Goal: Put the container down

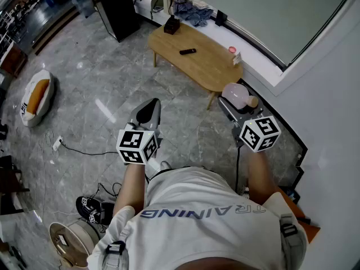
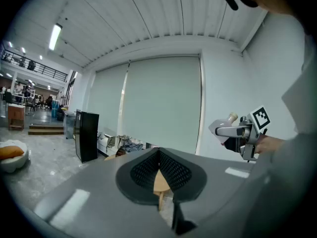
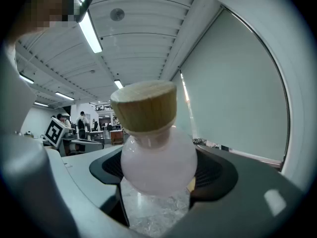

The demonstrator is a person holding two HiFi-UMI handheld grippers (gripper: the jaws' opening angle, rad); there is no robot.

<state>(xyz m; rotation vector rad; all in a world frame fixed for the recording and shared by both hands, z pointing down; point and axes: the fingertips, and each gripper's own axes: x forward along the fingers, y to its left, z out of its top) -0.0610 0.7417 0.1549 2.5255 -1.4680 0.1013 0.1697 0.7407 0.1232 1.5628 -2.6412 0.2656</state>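
The container (image 3: 157,162) is a round, pale pink bottle with a wooden stopper (image 3: 144,106). My right gripper (image 3: 158,175) is shut on its body, one dark pad on each side, and holds it in the air. In the head view the container (image 1: 235,94) hangs above the floor just off the near right end of the low wooden table (image 1: 198,58), in my right gripper (image 1: 236,107). My left gripper (image 1: 147,113) is at the left over bare floor. Its pads (image 2: 171,171) meet with nothing between them. The left gripper view also catches the container (image 2: 224,127) off to the right.
On the table lie a black remote (image 1: 188,52), a dark box (image 1: 171,25) and a small pink item (image 1: 232,49). A black cabinet (image 1: 118,7) stands behind. A pet bed (image 1: 36,97), power strip (image 1: 57,144), cable and shoes (image 1: 90,207) are on the floor at the left. The wall runs close along the right.
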